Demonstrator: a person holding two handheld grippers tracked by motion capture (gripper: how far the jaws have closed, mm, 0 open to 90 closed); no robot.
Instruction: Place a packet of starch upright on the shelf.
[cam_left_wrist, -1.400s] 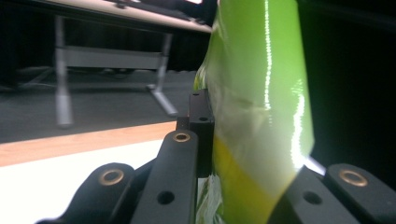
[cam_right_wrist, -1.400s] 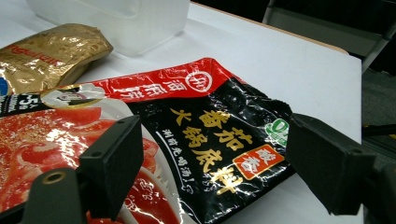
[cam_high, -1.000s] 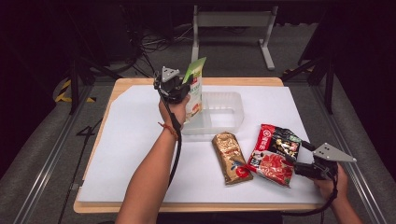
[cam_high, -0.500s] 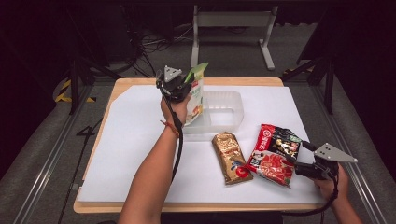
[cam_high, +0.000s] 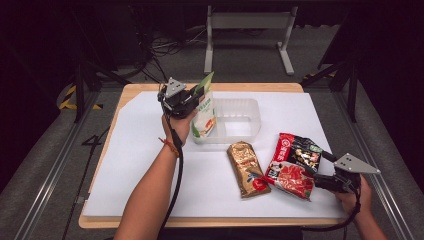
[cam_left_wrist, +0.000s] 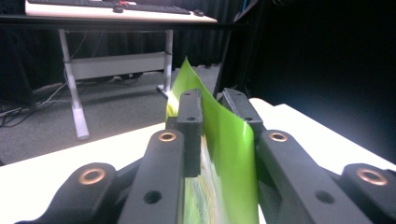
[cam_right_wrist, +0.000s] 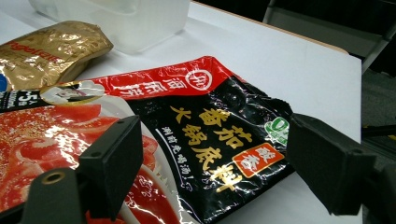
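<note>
I'm looking into a dark room with a grey carpeted floor, a white-framed desk at the back and cables trailing on the left. In front of me the wooden tabletop (cam_high: 295, 88) carries a large white sheet (cam_high: 150, 150) that covers nearly all of it.

On that sheet, toward the far middle, sits a clear plastic tray (cam_high: 250, 111). The green and white pouch (cam_high: 204, 111) stands upright at the tray's left end, its lower part against the tray's wall; whether it rests inside or just on the rim I cannot tell. Nearer to me lies the red and black sauce packet (cam_high: 292, 165), flat and tilted, with the smaller gold packet (cam_high: 247, 168) just beside it on its left, their lower corners touching or nearly so.

My left gripper (cam_high: 186, 99) is at the pouch's upper edge. In the left gripper view the green top of the pouch (cam_left_wrist: 224, 140) runs up between the two black jaws, which have just been easing apart; the left jaw lies against the foil and the right one close beside it, so a loosening hold.

My right gripper (cam_high: 325, 172) lies low at the near right, jaws spread wide either side of the sauce packet's corner (cam_right_wrist: 219, 140), not pressing it.
</note>
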